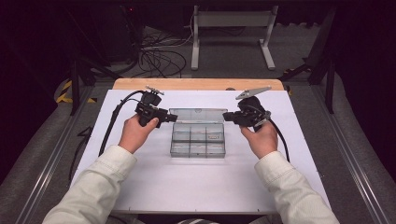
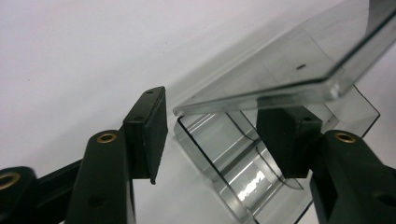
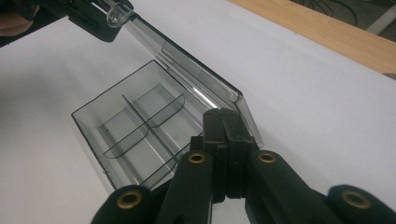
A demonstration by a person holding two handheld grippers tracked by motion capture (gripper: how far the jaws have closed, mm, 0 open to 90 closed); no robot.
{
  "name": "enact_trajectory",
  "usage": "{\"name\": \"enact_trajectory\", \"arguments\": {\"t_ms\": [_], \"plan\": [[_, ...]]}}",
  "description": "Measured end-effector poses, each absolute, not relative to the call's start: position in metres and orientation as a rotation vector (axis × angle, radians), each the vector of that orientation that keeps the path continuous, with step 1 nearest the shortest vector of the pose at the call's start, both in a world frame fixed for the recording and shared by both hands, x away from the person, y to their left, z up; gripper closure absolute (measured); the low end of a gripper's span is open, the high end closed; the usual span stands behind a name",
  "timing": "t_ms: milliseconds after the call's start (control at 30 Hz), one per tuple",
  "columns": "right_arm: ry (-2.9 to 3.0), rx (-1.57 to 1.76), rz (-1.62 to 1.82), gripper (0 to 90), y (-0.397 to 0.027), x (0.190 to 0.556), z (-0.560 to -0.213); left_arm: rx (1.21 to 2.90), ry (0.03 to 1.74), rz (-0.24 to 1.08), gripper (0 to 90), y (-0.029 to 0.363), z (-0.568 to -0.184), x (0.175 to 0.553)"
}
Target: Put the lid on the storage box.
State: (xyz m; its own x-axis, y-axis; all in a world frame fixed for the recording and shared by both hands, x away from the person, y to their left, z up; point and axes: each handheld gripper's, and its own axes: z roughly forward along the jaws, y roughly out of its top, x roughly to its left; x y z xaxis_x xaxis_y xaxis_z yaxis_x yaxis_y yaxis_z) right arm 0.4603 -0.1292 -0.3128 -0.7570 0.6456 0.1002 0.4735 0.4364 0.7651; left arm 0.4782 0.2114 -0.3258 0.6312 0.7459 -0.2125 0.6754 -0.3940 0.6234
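**Two grippers flank an open compartment box**

On the left, the left gripper reaches in toward the far left corner of the clear plastic box, which sits at the middle of the white table. In the left gripper view its jaws stand wide apart, one outside the box's end and the other under the raised lid, holding nothing. That straddle looks like a way to catch or steady the lid's left edge, though no pad touches it yet.

The box itself rests flat with its dividers exposed. Its lid stands up along the far side, tilted back on its hinge, so the compartments stay reachable from the person's side.

On the right, the right gripper comes in at the lid's other end. In the right gripper view its jaws are pressed together, with no gap between the pads, just beside the lid's right corner. Whether they pinch the lid's edge is hidden; closed, they would serve to nudge or brace it.
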Motion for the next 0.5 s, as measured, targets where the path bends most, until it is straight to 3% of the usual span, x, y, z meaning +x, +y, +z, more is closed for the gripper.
{"name": "enact_trajectory", "arguments": {"t_ms": [133,500], "plan": [[2.489,0.97,1.22,90.0,-0.129,0.458,-0.313,2.156,1.06,0.118,45.8,0.216,-0.324,0.467],[2.518,0.951,1.222,90.0,-0.131,0.446,-0.317,2.226,0.941,0.21,76.0,0.204,-0.317,0.433]]}}
